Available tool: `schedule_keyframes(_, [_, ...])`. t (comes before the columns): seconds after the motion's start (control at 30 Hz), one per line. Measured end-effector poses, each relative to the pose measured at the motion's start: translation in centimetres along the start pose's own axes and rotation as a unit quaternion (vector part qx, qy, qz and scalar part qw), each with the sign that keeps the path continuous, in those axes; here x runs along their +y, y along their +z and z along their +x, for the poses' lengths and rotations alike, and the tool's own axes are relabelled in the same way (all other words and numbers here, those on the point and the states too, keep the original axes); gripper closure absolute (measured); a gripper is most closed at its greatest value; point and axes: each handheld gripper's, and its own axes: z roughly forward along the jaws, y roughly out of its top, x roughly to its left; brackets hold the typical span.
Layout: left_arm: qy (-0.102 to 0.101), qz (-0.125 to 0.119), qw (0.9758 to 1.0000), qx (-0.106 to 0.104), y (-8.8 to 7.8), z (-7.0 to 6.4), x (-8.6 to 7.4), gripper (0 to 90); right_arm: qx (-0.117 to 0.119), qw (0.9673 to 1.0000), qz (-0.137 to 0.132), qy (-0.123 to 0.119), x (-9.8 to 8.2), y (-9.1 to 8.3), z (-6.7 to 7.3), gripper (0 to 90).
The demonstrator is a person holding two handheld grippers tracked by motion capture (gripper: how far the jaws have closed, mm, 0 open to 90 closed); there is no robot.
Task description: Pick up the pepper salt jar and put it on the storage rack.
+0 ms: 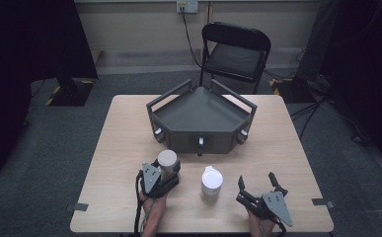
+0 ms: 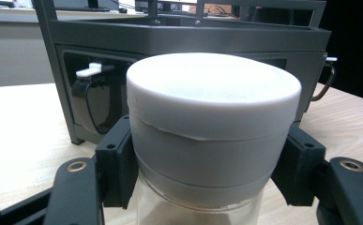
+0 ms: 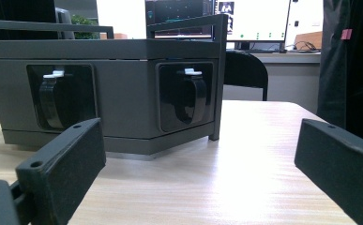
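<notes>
A jar with a white lid (image 1: 167, 158) and a clear body stands near the table's front left, and my left gripper (image 1: 166, 168) is shut on it. In the left gripper view the black pads (image 2: 118, 164) press both sides of the jar (image 2: 212, 117), just under the lid's rim. A second white-lidded jar (image 1: 211, 181) stands free between the grippers. My right gripper (image 1: 256, 178) rests at the front right, open, with nothing between its jaws (image 3: 200, 159). A grey angled box (image 1: 201, 116) sits behind both jars.
The grey box (image 3: 123, 84) has black recessed latches with white tabs on its front faces (image 2: 92, 70) and rails on top. A black folding chair (image 1: 235, 52) stands beyond the table's far edge. Bare wood table (image 1: 287, 148) lies to the right of the box.
</notes>
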Motion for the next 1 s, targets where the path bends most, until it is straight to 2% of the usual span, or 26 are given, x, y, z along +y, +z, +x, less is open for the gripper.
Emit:
schedule_keyframes(0.17, [0.0,-0.002,1.0,-0.003,-0.2,0.1,0.4,34.3,0.0,1.0,0.0,0.0,0.0,0.0,0.0,0.7])
schedule_keyframes(0.27, [0.008,-0.01,0.9999,-0.009,-0.6,-0.2,1.0,34.3,0.0,1.0,0.0,0.0,0.0,0.0,0.0,0.7])
schedule_keyframes(0.53, [0.015,-0.024,0.9994,-0.02,-1.0,-0.3,2.1,34.4,0.001,1.0,0.0,0.0,0.0,0.0,0.0,0.7])
schedule_keyframes(0.9, [0.023,-0.033,0.9988,-0.028,-0.9,0.2,3.8,34.4,0.001,1.0,0.0,0.0,0.0,0.0,0.0,0.7])
schedule_keyframes(1.0, [0.019,-0.036,0.9988,-0.029,-0.9,0.4,4.1,34.3,0.001,1.0,0.0,0.0,0.0,0.0,0.0,0.7])
